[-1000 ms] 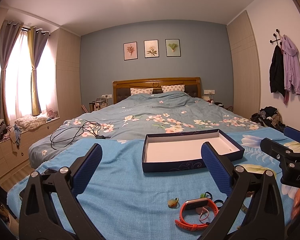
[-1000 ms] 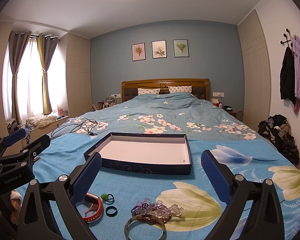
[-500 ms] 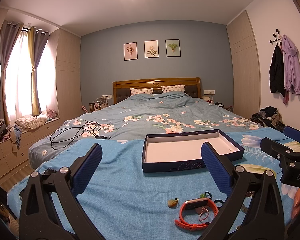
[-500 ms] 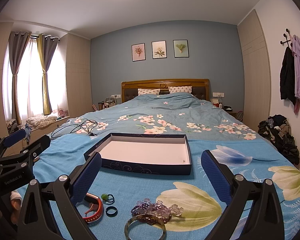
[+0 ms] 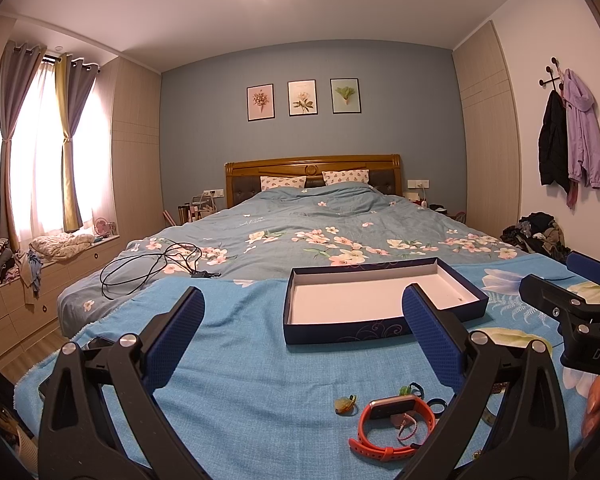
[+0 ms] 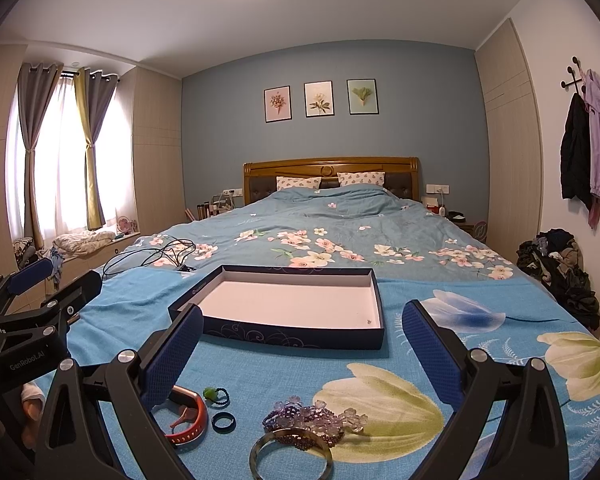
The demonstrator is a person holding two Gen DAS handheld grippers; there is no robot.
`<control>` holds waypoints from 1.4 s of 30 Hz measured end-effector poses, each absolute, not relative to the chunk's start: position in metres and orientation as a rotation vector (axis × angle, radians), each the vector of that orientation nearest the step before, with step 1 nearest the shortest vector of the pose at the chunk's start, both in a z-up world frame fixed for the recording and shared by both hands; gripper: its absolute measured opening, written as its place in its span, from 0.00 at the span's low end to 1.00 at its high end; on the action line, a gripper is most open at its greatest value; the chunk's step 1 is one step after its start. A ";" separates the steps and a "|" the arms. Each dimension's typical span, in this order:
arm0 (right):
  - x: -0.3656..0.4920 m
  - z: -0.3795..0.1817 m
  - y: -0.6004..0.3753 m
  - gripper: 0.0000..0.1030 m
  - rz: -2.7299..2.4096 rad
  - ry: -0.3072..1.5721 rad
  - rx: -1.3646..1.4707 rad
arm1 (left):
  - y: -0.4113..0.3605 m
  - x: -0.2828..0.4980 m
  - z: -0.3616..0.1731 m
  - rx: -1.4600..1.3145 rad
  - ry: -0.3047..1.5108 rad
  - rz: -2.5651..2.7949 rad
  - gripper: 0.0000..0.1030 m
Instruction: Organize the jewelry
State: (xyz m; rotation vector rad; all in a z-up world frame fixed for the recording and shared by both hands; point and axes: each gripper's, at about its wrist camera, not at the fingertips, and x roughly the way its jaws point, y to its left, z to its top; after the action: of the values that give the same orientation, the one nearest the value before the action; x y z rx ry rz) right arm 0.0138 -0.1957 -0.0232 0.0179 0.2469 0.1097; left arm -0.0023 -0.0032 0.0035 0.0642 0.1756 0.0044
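An open dark blue box with a white inside (image 5: pixel 340 326) (image 6: pixel 292 336) lies on the blue bedspread ahead of both grippers. Near me lie an orange wristband (image 5: pixel 394 424) (image 6: pixel 190 420), a small pink piece inside it (image 5: pixel 406 432), a yellow-green charm (image 5: pixel 344 404), a green-beaded ring (image 6: pixel 216 396), a dark ring (image 6: pixel 224 423), a purple bead bracelet (image 6: pixel 312 418) and a metal bangle (image 6: pixel 290 456). My left gripper (image 5: pixel 304 348) is open and empty above the cloth, left of the jewelry. My right gripper (image 6: pixel 302 354) is open and empty above the jewelry.
A black cable (image 5: pixel 156 268) lies on the flowered duvet at the left. Clothes are piled on the floor at the right (image 6: pixel 560 268). The bed's left edge drops to the wood floor (image 5: pixel 28 360). The headboard (image 5: pixel 312 176) is far ahead.
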 end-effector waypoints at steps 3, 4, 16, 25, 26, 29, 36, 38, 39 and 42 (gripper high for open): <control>0.013 -0.023 -0.196 0.93 0.109 0.247 0.017 | -0.004 -0.003 0.004 0.065 0.176 0.004 0.94; 0.014 -0.023 -0.196 0.93 0.110 0.247 0.018 | -0.003 -0.002 0.004 0.065 0.175 0.004 0.94; 0.014 -0.023 -0.195 0.93 0.111 0.251 0.017 | -0.004 -0.002 0.003 0.066 0.177 0.004 0.94; 0.014 -0.023 -0.195 0.93 0.111 0.249 0.017 | -0.004 -0.002 0.002 0.067 0.178 0.002 0.94; 0.014 -0.023 -0.195 0.93 0.111 0.251 0.016 | -0.004 -0.002 0.002 0.066 0.178 0.003 0.94; 0.014 -0.023 -0.195 0.93 0.113 0.250 0.017 | -0.004 -0.002 0.002 0.067 0.178 0.002 0.94; 0.016 -0.024 -0.195 0.93 0.113 0.252 0.015 | -0.005 -0.002 0.000 0.071 0.188 -0.012 0.94; 0.017 -0.024 -0.198 0.93 0.115 0.260 0.011 | -0.004 -0.002 -0.001 0.079 0.201 -0.034 0.94; 0.017 -0.024 -0.201 0.93 0.114 0.267 0.011 | -0.005 -0.001 -0.001 0.085 0.208 -0.047 0.94; 0.017 -0.027 -0.208 0.93 0.119 0.295 0.007 | -0.008 0.002 -0.005 0.110 0.240 -0.093 0.94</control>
State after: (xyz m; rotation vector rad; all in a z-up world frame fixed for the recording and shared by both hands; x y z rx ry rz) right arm 0.0174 -0.2076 -0.0266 0.0066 0.2946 0.1185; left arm 0.0019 -0.0079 -0.0053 0.1098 0.2401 -0.0927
